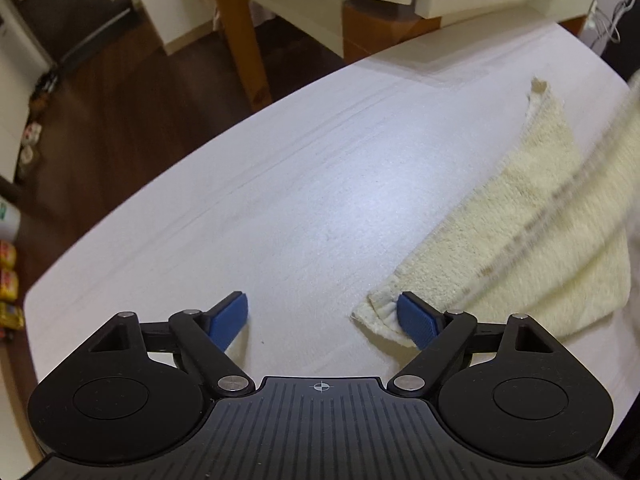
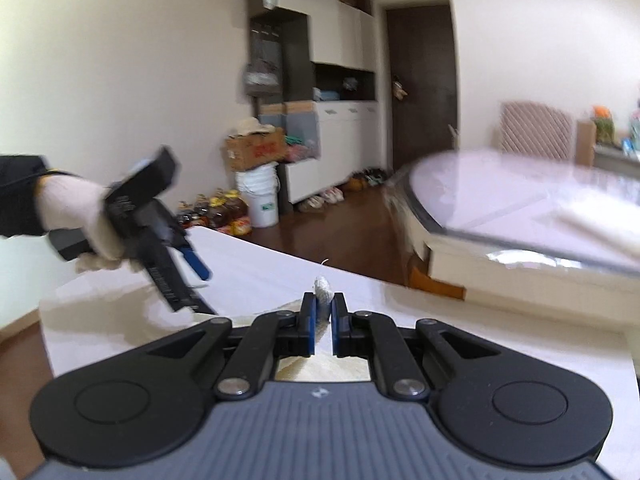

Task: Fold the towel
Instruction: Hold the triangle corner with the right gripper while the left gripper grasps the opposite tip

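White and wide, the table [image 1: 280, 200] is filling most of what I am seeing, with dark wood floor [image 1: 132, 112] beyond it at about 10 o'clock. The cream towel [image 1: 540, 220] is lying on the table at 3 o'clock from my left gripper [image 1: 322, 318]. Its near corner is sitting just beside my blue right-hand finger pad [image 1: 416, 320], maybe touching it.

I am holding my left gripper wide open with nothing between the pads. My right gripper [image 2: 323, 322] is pinching a bit of the towel [image 2: 322, 288] between its blue pads, closed down on the cloth. One edge of the towel is rising up, blurry, at 2 o'clock in the left view, so I think that side is being lifted.

I think I am at the grabbing step, with one corner held and one still loose. Next I am needing to slide my left gripper toward 3 o'clock, get the near corner between the pads, and squeeze. Then both corners can go over together.
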Demonstrator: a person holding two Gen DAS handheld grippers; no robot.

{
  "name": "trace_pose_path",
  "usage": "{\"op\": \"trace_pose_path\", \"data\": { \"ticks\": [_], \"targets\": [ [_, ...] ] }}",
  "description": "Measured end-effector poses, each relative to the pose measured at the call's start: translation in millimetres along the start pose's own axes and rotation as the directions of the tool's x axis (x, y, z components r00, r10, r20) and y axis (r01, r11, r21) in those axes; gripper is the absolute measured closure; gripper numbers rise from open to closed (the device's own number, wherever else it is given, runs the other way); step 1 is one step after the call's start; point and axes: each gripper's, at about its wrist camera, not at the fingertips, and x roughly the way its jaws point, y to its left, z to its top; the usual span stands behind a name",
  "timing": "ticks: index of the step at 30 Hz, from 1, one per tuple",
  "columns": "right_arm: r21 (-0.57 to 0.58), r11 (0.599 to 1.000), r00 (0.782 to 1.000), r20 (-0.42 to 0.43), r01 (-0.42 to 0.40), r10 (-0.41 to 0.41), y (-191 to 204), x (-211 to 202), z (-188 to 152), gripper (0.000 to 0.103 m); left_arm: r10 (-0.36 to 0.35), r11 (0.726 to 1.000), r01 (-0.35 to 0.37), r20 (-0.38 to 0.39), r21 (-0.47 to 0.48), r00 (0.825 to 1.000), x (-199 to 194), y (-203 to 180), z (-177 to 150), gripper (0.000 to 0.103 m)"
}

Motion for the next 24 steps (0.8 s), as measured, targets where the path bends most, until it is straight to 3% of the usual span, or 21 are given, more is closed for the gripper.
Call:
{"op": "trace_pose_path", "data": {
  "ticks": [10, 16, 24],
  "targets": [
    [0.172, 0.983, 0.992, -0.121, 0.060, -0.039, -45.3, 30.7, -11.0, 0.095, -0.017, 1.000, 0.017, 0.041, 0.004, 0.999, 3.9, 1.4, 7.7, 0.021],
    [0.243, 0.966, 0.988, -0.144, 0.093, -0.059, -60.3, 27.3, -17.7, 0.094, -0.036, 0.999, 0.041, 0.167, -0.025, 0.985, -16.7, 5.2, 15.1, 0.023],
    [0.311, 0.945, 0.988, -0.142, 0.099, -0.057, -70.9, 31.6, -15.8, 0.094, -0.097, 0.988, 0.073, 0.180, 0.136, 0.979, -16.3, -33.1, 10.7, 0.023]
  ]
}}
